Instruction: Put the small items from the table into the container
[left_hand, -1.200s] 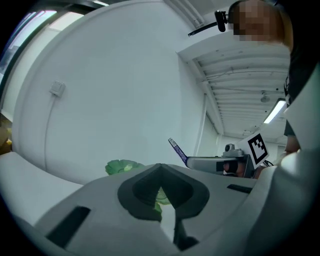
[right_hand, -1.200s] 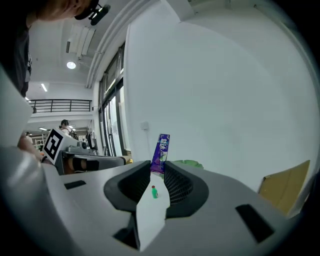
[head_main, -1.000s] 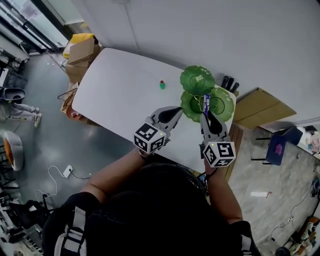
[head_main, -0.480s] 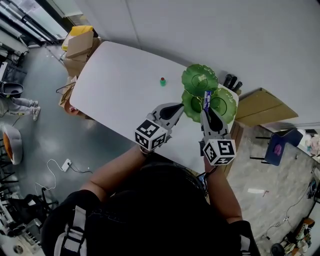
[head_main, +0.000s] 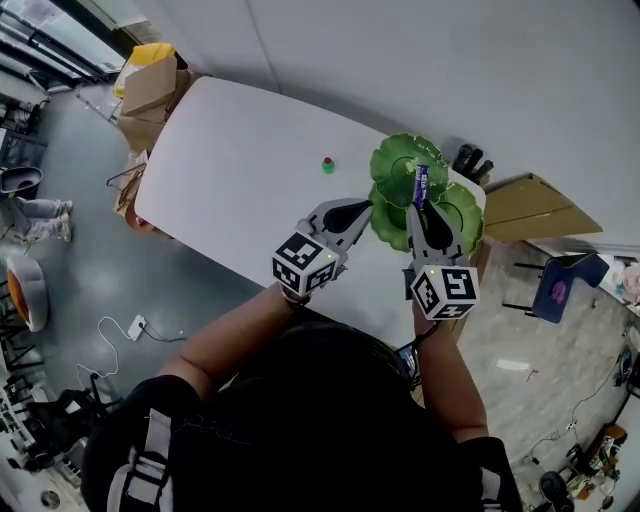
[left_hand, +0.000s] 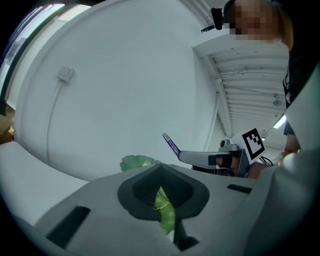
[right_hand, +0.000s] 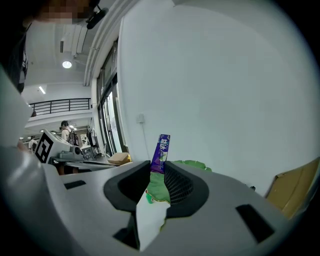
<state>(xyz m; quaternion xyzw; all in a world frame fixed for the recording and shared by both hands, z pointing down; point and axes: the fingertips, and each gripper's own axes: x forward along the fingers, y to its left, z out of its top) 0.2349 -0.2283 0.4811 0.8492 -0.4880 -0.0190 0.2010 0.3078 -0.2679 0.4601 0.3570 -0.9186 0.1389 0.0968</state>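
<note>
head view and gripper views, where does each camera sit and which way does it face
Head view: on the person's head, facing steeply down at the white table and green container; both forearms, left gripper and right gripper show.
Left gripper view: on the left gripper, looking along its closed jaws past the container to a white wall; right gripper at right.
Right gripper view: on the right gripper, looking along jaws shut on a purple packet; left gripper at left.
Shared: all three show the container and packet.

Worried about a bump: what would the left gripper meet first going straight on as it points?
Probably the green leaf-shaped container, seen right beyond the left gripper; how high the gripper is above it is unclear.
</note>
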